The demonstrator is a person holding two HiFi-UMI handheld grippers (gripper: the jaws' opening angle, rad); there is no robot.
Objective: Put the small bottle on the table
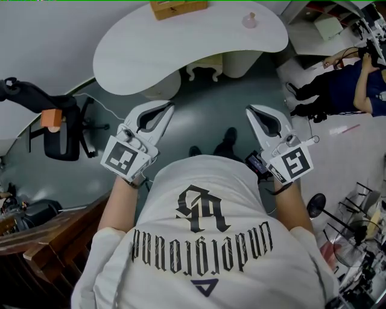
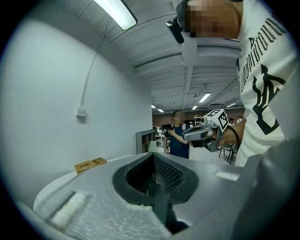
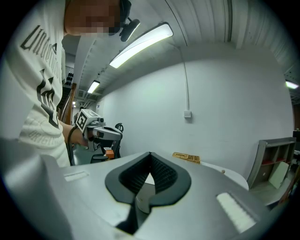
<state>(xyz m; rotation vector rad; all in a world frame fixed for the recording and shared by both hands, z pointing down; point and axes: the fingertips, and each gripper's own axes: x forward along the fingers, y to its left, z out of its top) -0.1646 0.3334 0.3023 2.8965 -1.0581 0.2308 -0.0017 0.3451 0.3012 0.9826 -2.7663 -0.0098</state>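
Observation:
A small pinkish bottle stands upright on the far right part of the white curved table. Both grippers are held in front of the person's chest, over the floor and short of the table's near edge. My left gripper points toward the table with its jaws shut and nothing between them. My right gripper is likewise shut and holds nothing. In the left gripper view its own jaws meet at the tip, and the right gripper shows beyond. The right gripper view shows its own shut jaws.
A wooden box lies at the table's far edge. A black office chair with an orange thing on it stands at the left. A person in dark blue sits at the right. Dark wooden furniture fills the lower left.

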